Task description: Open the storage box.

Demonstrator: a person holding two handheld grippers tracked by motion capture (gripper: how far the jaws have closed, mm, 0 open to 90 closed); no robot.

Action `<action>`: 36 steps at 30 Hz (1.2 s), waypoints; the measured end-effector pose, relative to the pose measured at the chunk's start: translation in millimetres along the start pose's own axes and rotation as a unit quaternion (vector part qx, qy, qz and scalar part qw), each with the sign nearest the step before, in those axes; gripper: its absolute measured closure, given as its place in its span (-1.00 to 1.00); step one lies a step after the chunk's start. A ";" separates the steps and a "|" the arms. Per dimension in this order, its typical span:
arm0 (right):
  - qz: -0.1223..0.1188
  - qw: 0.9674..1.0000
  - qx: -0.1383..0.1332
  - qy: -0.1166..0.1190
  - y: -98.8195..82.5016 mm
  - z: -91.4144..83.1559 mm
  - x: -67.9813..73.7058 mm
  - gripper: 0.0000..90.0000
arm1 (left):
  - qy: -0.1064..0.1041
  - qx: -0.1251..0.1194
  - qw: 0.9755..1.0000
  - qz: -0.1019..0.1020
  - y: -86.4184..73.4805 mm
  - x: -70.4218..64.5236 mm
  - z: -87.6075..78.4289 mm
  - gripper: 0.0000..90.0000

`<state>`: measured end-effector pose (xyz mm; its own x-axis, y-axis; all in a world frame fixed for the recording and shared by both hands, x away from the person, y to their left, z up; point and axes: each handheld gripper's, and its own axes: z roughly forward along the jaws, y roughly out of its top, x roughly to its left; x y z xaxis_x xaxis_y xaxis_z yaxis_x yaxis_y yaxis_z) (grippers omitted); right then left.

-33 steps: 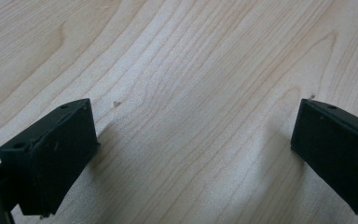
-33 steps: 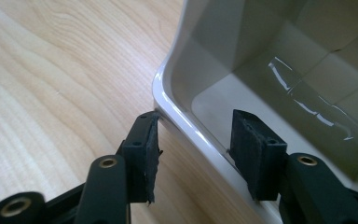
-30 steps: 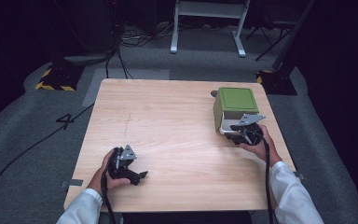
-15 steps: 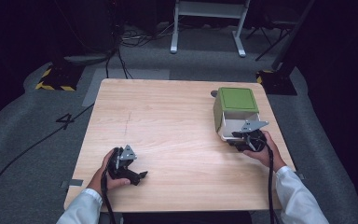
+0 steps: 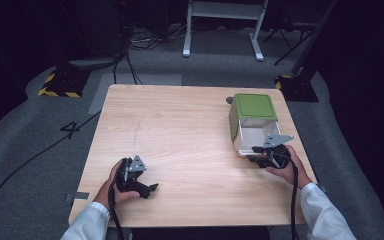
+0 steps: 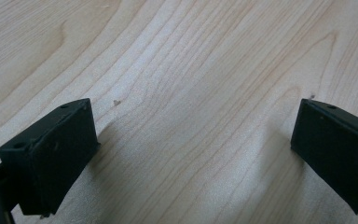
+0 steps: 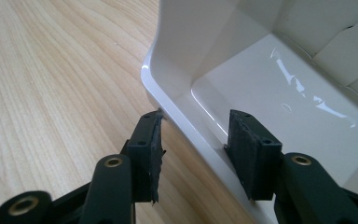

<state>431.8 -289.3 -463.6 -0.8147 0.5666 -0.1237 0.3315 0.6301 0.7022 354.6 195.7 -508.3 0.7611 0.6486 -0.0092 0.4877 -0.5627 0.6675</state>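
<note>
A box with a green upper face lies on its side at the right of the wooden table. Its white inside opens toward the near edge. My right gripper is at the box's opening, low on the near rim. In the right gripper view it is open and straddles that rim, one jaw outside at the corner and the other inside. A gap remains between the jaws and the wall. My left gripper rests near the front left of the table, and it is wide open over bare wood.
A small dark object sits just behind the box. Beyond the table, cables cross the grey floor, a metal stand is at the back, and a yellow-black striped block lies at the left.
My right gripper has slid a little toward the near edge, down onto the box's lower rim. The left gripper has stayed put.
</note>
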 end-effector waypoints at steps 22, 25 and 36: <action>-0.014 1.000 0.007 0.009 -6.9 -5.2 11.7 0.24 | 0.002 0.000 1.000 0.000 -0.3 -0.1 -0.4 -0.99; -0.013 1.000 0.007 0.010 -7.7 -5.8 12.3 0.24 | 0.002 0.000 1.000 0.000 -0.3 -0.1 -0.4 -0.99; -0.017 1.000 0.006 0.013 -7.8 -8.8 13.6 0.19 | 0.002 0.000 1.000 0.000 -0.3 -0.1 -0.4 -0.99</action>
<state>414.0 -291.2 -464.6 -0.8371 0.5316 -0.1289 0.3095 0.6547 0.6896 354.2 196.0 -508.2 0.7597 0.6502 -0.0067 0.4878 -0.5631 0.6671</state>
